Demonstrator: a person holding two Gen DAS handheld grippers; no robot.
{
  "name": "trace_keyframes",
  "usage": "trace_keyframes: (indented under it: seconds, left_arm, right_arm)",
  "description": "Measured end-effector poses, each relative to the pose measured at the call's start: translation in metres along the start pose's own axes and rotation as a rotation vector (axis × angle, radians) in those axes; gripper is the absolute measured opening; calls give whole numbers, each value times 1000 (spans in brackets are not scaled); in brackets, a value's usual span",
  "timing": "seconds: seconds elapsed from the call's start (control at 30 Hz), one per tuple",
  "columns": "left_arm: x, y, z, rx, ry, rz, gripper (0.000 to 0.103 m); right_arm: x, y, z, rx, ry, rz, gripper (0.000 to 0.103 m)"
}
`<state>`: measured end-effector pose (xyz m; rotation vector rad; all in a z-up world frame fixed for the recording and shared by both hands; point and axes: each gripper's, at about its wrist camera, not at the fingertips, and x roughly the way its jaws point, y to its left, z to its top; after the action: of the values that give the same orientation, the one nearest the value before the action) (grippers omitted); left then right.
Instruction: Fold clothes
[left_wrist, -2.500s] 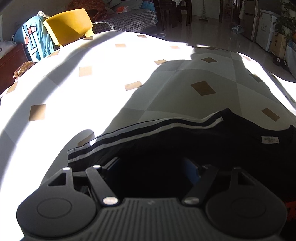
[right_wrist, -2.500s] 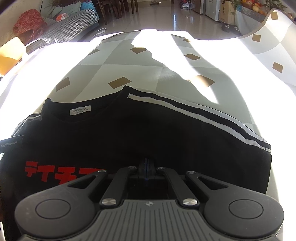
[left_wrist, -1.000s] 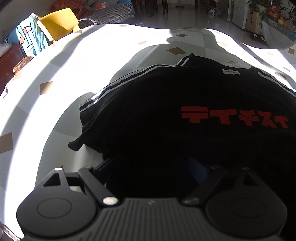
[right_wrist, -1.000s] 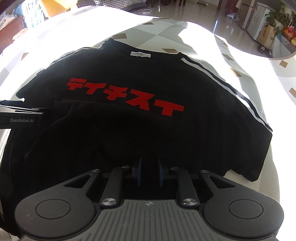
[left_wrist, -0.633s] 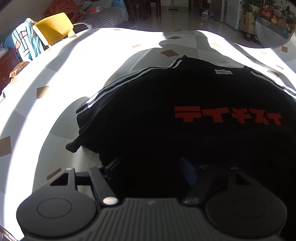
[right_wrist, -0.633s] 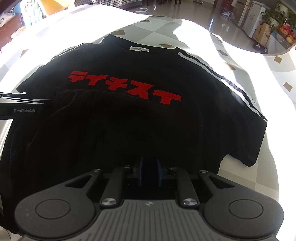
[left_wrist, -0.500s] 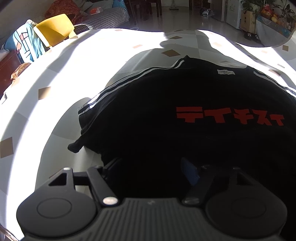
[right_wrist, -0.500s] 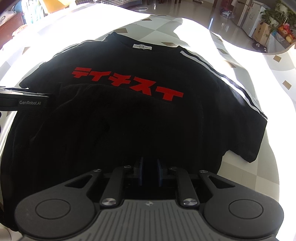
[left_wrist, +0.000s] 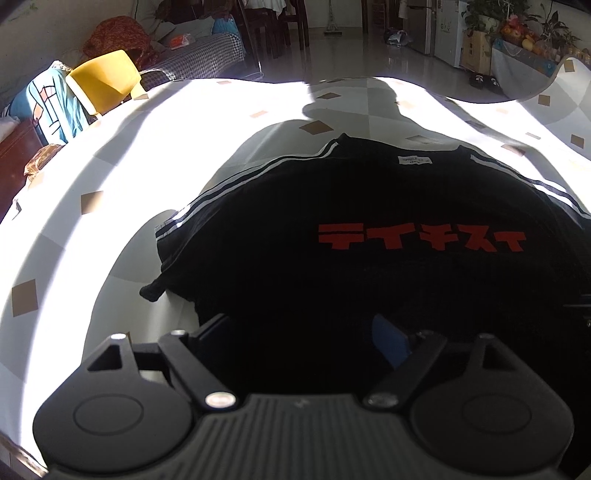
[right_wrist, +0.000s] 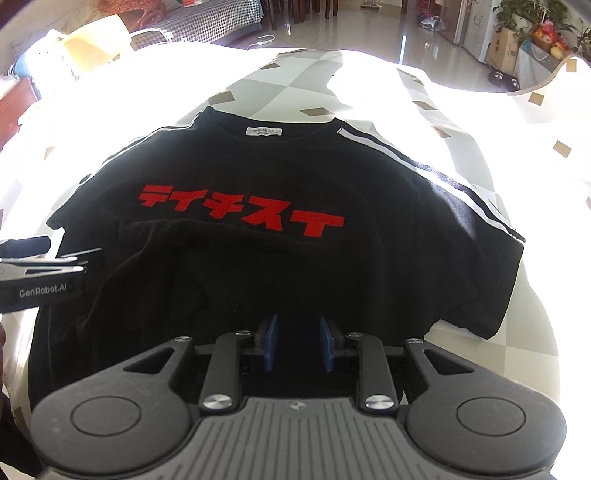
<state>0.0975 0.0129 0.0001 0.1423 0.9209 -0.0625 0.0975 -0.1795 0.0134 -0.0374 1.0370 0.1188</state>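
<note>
A black T-shirt (right_wrist: 295, 258) with red lettering and white shoulder stripes lies face up on the table, collar at the far side; it also shows in the left wrist view (left_wrist: 369, 258). My left gripper (left_wrist: 303, 332) is open over the shirt's near left hem, its blue pads wide apart. My right gripper (right_wrist: 297, 341) is open, its jaws a little apart above the near hem with nothing between them. The left gripper's body (right_wrist: 40, 266) shows at the left edge of the right wrist view.
The table wears a white cloth (left_wrist: 110, 166) with grey and brown diamonds, part sunlit, part in shadow. A yellow chair (left_wrist: 105, 83) stands at the far left corner. A sofa and furniture stand beyond the table.
Both grippers pulled back from the collar end to the near hem, and the shirt now lies spread flat. The right gripper's jaws, nearly together half a second ago, have opened.
</note>
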Motion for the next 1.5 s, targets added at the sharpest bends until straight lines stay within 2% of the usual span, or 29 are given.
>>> trace_keyframes:
  seconds: [0.2,0.27,0.63,0.73,0.83,1.13,1.5]
  left_arm:
    - [-13,-29,-8,85,-5,-90,91]
    - [-14,-38,-12,99,-4,-114,102]
    - [-16,-80,-28,213,12,-209,103]
    - [-11,-89,-34,250,24,-207,103]
    - [4,-91,-42,251,80,-189,103]
    - [7,-75,-47,209,108,-246,103]
    - [2,-73,-54,236,116,-262,103]
  right_arm:
    - [6,-11,15,58,-18,2,34]
    - [8,-13,20,63,-20,-4,36]
    - [29,-13,40,53,0,-9,40]
    - [34,-13,46,56,-3,-12,40]
    - [41,-14,51,69,-3,-18,40]
    - [66,-14,55,40,5,-72,43]
    - [77,-15,65,8,-19,-81,46]
